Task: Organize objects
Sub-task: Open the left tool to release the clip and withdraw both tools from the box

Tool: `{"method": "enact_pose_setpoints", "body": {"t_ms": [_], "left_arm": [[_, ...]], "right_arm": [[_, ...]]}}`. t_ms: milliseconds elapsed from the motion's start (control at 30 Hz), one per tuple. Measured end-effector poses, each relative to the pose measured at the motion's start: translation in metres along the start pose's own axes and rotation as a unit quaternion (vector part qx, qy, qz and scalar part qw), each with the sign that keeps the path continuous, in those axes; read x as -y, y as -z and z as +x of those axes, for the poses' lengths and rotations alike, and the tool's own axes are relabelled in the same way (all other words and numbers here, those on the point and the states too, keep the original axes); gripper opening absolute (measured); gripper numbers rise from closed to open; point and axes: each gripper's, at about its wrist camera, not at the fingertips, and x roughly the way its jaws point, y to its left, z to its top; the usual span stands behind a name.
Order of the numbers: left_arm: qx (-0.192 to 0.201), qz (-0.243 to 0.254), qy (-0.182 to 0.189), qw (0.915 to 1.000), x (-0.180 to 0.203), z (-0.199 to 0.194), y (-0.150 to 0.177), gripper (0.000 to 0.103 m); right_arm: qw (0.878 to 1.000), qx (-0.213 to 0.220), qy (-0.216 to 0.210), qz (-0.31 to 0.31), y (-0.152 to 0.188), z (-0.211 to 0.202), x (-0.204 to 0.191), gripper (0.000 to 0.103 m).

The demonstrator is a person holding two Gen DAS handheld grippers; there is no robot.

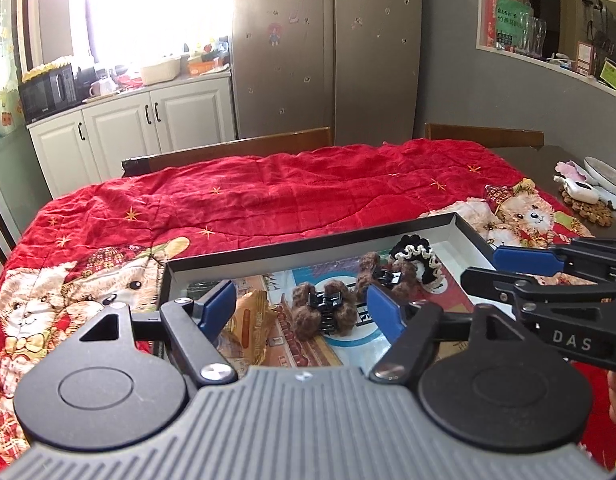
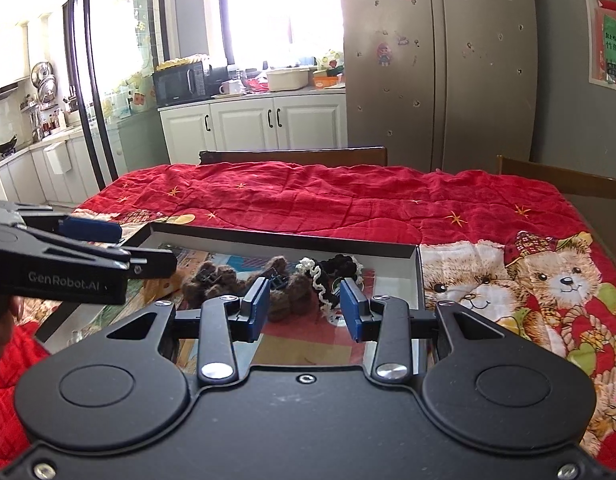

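Observation:
A shallow black-rimmed tray (image 1: 308, 242) lies on the red bear-print cloth; it also shows in the right wrist view (image 2: 284, 240). In it lie two brown fuzzy hair claws (image 1: 321, 312) (image 1: 381, 276), a black and cream scrunchie (image 1: 413, 258) and a yellow snack packet (image 1: 254, 324). My left gripper (image 1: 302, 310) is open and empty, hovering over the tray's near side with a claw between its fingers' line of sight. My right gripper (image 2: 304, 306) is open and empty above the tray, in front of a claw (image 2: 286, 290) and the scrunchie (image 2: 331, 276).
The red cloth (image 1: 268, 196) covers the table. At the table's right end lie a white device, a woven coaster and a plate (image 1: 605, 174). Two wooden chair backs (image 1: 236, 152) stand behind the table. Cabinets and a fridge stand beyond.

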Motion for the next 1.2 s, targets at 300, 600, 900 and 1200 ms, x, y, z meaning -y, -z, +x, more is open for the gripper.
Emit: {"method": "enact_pose_setpoints", "body": {"t_ms": [300, 600, 900, 1200], "left_arm": [[0.009, 0.016, 0.006, 0.9998, -0.002, -0.028, 0.015, 0.084], [0.001, 0.028, 0.03, 0.9991, 0.0, -0.049, 0.044, 0.085], [-0.001, 0.051, 0.033, 0.9982, 0.005, -0.06, 0.075, 0.085], [0.008, 0.067, 0.036, 0.997, 0.008, -0.064, 0.093, 0.084]], "right_arm": [[1.0, -0.001, -0.004, -0.013, 0.008, -0.035, -0.005, 0.037], [1.0, -0.009, -0.009, -0.015, 0.028, -0.07, -0.002, 0.037], [0.999, -0.015, -0.005, -0.04, 0.063, -0.099, -0.008, 0.037], [0.999, -0.024, -0.008, -0.037, 0.093, -0.119, -0.009, 0.037]]}}
